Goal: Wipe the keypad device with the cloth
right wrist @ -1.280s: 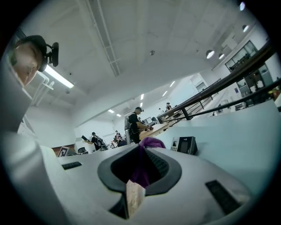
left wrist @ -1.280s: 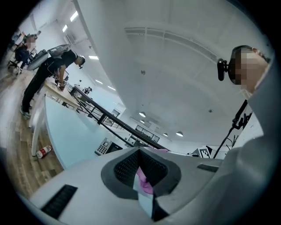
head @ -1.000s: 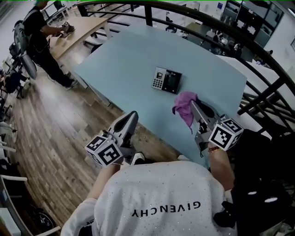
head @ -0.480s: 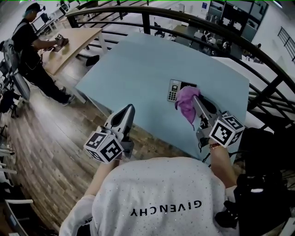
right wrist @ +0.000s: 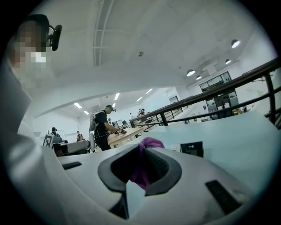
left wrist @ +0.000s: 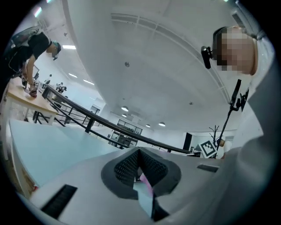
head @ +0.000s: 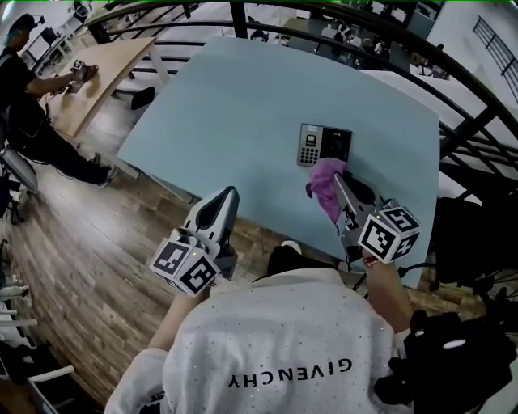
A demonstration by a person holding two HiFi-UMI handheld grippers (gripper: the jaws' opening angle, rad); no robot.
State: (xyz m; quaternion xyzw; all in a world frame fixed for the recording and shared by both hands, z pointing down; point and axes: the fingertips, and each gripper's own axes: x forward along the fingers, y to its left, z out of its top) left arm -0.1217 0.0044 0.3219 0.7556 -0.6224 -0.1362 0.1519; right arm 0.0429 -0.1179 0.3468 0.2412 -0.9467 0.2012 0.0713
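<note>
Clenching the cloth [head: 324, 187], the right gripper [head: 337, 181] hangs just short of the keypad [head: 324, 145], which lies flat on the table [head: 218, 105] straight ahead, long axis crosswise, while the left gripper [head: 227, 199], closed on nothing, sits farther off.

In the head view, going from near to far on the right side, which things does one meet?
White shirt → right gripper, shut on the purple cloth → keypad device.

Blue table [head: 227, 121], black railing [head: 239, 20], wooden floor [head: 81, 267]
</note>
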